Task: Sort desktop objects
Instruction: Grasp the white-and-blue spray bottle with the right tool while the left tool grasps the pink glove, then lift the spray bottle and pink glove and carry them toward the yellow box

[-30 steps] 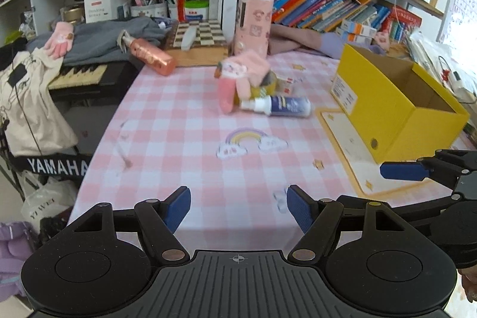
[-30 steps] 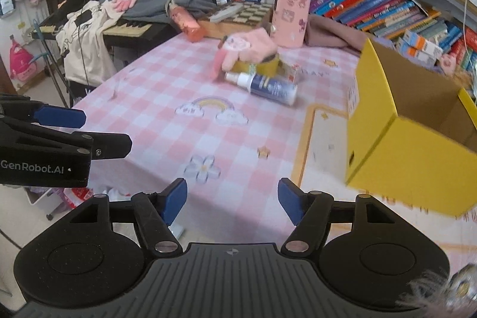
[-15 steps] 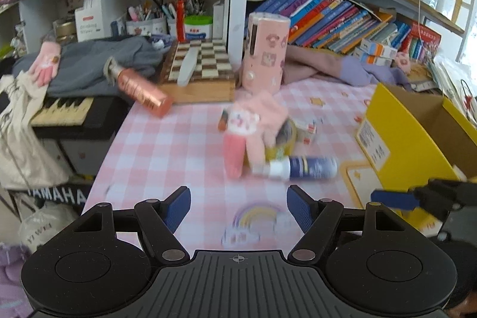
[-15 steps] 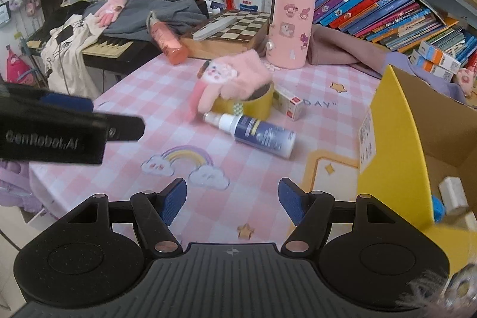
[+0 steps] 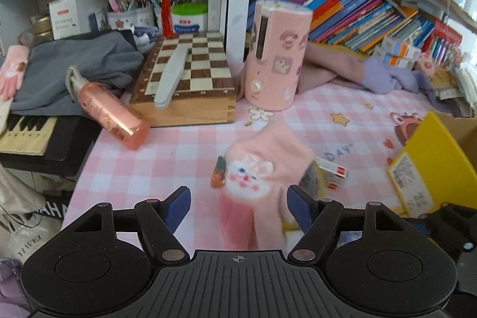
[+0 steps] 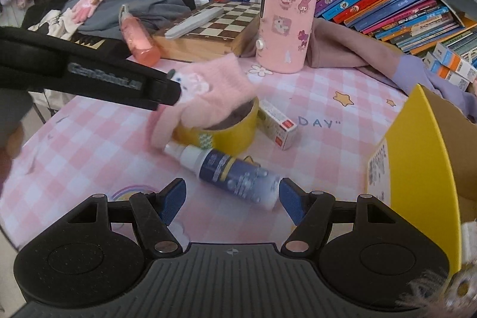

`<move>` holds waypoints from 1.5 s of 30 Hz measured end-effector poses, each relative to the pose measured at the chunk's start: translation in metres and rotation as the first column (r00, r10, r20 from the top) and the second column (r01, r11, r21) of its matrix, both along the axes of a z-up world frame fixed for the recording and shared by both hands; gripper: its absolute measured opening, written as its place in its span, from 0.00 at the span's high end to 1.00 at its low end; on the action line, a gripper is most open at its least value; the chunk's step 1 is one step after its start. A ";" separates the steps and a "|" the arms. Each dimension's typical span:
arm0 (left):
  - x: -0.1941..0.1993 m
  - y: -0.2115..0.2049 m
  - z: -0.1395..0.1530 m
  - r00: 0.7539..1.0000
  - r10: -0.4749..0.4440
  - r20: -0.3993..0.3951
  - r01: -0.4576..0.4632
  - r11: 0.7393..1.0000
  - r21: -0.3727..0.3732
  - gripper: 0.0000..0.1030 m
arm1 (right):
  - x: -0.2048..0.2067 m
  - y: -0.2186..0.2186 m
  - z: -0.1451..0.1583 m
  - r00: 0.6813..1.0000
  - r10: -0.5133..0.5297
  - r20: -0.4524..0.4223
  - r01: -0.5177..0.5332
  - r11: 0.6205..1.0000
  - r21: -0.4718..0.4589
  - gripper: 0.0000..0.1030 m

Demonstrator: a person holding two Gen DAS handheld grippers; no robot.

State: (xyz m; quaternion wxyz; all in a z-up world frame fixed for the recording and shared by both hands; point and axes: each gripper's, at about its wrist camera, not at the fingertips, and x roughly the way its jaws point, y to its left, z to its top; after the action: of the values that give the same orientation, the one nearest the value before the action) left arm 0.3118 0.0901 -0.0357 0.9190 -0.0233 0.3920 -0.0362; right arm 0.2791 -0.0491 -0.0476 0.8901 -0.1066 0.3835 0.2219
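Note:
A pink glove with a rabbit face (image 5: 262, 166) lies draped over a yellow tape roll (image 6: 226, 133) on the pink checked tablecloth. My left gripper (image 5: 238, 206) is open just above the glove, whose fingers show between its blue pads; one of its fingers (image 6: 143, 88) crosses the right wrist view. My right gripper (image 6: 232, 200) is open low over a dark blue spray bottle (image 6: 238, 178) lying on its side, with the pads apart from it. A small white and red box (image 6: 277, 127) lies beside the roll. An open yellow box (image 6: 417, 163) stands at the right.
At the back stand a wooden chessboard (image 5: 190, 73), a pink cylinder with stickers (image 5: 277, 58) and a pink bottle on its side (image 5: 110, 115). A piano keyboard (image 5: 26, 133) borders the table's left edge. Books and clothes fill the back right.
Both grippers have moved forward over the table towards the glove, tape roll and blue bottle. These now lie close under the fingers. Neither has taken hold of anything.

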 end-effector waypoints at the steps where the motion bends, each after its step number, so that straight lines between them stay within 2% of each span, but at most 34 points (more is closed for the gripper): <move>1: 0.006 -0.001 -0.003 1.000 -0.003 -0.010 0.003 1.000 0.004 0.29 | 0.004 0.001 -0.001 1.000 0.002 -0.001 -0.002 1.000 0.000 0.33; 9: 0.032 -0.003 -0.019 0.999 -0.014 -0.047 0.014 1.000 0.016 0.29 | 0.031 0.013 -0.012 0.997 0.066 -0.032 -0.068 0.996 -0.063 0.33; 15: 0.041 -0.004 -0.026 0.998 -0.015 -0.063 0.016 1.000 0.013 0.29 | 0.036 0.024 -0.019 0.992 0.116 -0.054 -0.120 0.989 -0.091 0.33; 18: 0.042 -0.004 -0.029 0.998 -0.018 -0.065 0.019 1.000 0.016 0.30 | 0.036 0.028 -0.023 0.985 0.146 -0.094 -0.156 0.982 -0.108 0.33; 20: 0.042 -0.004 -0.030 0.998 -0.027 -0.060 0.028 1.000 0.012 0.39 | 0.034 0.027 -0.025 0.981 0.158 -0.112 -0.171 0.978 -0.118 0.38; 21: 0.041 -0.004 -0.030 0.997 -0.038 -0.062 0.038 0.999 0.007 0.53 | 0.032 0.026 -0.026 0.980 0.163 -0.112 -0.177 0.977 -0.124 0.42; 22: 0.040 -0.005 -0.030 0.997 -0.047 -0.065 0.048 0.999 0.003 0.63 | 0.030 0.024 -0.025 0.979 0.169 -0.112 -0.182 0.975 -0.127 0.44; 25: 0.034 -0.008 -0.027 0.996 -0.069 -0.050 0.070 0.997 0.016 0.78 | 0.026 0.020 -0.025 0.977 0.170 -0.132 -0.185 0.976 -0.113 0.55; 27: 0.027 -0.007 -0.020 0.997 -0.067 -0.027 0.068 0.998 0.013 0.83 | 0.023 0.018 -0.025 0.975 0.167 -0.144 -0.183 0.978 -0.101 0.60; 31: 0.008 0.000 0.004 0.997 -0.057 0.049 0.058 0.998 -0.023 0.84 | 0.015 0.015 -0.023 0.973 0.161 -0.167 -0.177 0.981 -0.083 0.68; 37: -0.023 0.016 0.035 0.991 -0.016 0.132 0.032 0.993 -0.116 0.84 | -0.002 -0.002 -0.023 0.975 0.087 -0.204 -0.094 0.995 -0.026 0.68; 45: -0.068 0.026 0.043 0.992 0.002 0.124 0.016 0.989 -0.147 0.84 | -0.014 0.000 -0.026 0.979 0.115 -0.171 -0.128 0.990 -0.064 0.69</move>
State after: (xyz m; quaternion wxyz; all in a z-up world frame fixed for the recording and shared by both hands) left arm 0.2435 0.1160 0.0070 0.9370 -0.0876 0.3307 -0.0698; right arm 0.2651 -0.0495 -0.0734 0.8351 -0.1444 0.4573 0.2695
